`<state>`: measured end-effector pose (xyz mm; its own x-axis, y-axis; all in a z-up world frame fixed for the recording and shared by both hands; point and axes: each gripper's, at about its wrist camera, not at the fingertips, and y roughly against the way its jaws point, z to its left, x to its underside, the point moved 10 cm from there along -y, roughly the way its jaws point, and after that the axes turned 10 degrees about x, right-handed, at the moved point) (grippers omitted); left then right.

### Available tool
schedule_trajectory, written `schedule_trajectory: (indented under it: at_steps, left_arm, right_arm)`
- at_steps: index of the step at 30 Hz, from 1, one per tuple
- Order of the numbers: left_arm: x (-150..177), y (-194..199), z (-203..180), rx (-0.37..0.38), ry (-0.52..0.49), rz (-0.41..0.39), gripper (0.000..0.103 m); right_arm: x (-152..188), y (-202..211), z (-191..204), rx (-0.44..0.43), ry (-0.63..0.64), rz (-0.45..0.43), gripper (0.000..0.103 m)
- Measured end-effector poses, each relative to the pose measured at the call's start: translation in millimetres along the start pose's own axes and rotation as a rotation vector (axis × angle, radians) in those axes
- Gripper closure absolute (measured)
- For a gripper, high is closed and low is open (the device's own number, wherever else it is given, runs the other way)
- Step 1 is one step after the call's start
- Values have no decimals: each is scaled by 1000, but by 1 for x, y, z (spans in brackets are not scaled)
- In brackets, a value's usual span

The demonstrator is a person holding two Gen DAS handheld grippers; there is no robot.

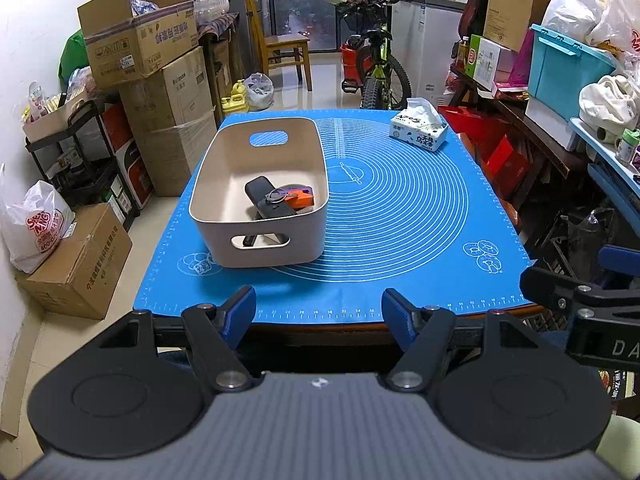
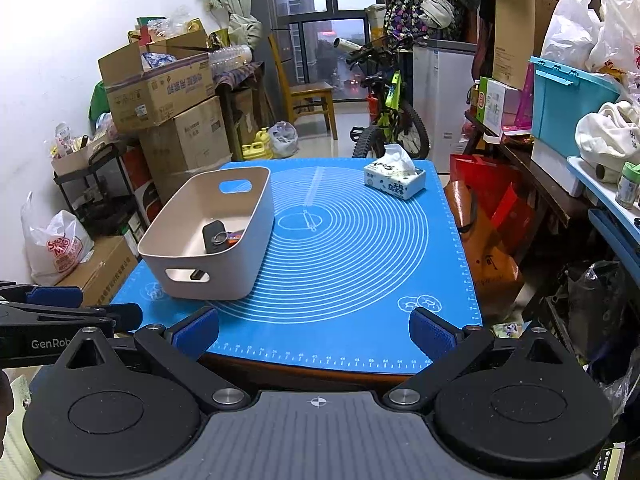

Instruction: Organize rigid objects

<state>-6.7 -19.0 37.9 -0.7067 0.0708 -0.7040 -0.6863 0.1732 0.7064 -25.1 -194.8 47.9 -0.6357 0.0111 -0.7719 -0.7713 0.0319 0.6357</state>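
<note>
A beige storage bin [image 1: 224, 172] [image 2: 176, 224] stands on the left half of the blue mat [image 1: 400, 216] [image 2: 352, 248]. Inside it lie a black oblong device [image 1: 264, 198] [image 2: 214, 234], a metal key ring [image 1: 277, 196] on top of it, and an orange object [image 1: 300, 199] [image 2: 236, 236]. My left gripper [image 1: 319, 306] hovers at the table's near edge, open, with nothing between its blue pads. My right gripper [image 2: 314, 330] hangs beside it at the same edge, also open and empty. Each gripper shows at the side of the other's view.
A tissue box [image 1: 418, 130] [image 2: 394, 178] sits at the mat's far right corner. Stacked cardboard boxes [image 1: 160, 80] crowd the floor on the left, a bicycle [image 1: 376, 68] stands behind the table, and shelves with a turquoise crate [image 1: 568, 68] line the right.
</note>
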Motion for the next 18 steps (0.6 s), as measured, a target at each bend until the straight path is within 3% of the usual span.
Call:
schedule_trajectory:
  at_steps: [18]
  left_arm:
    - [3, -1, -2, 7, -3, 3, 33]
  right_arm:
    - [0, 0, -5, 2, 1, 4, 3]
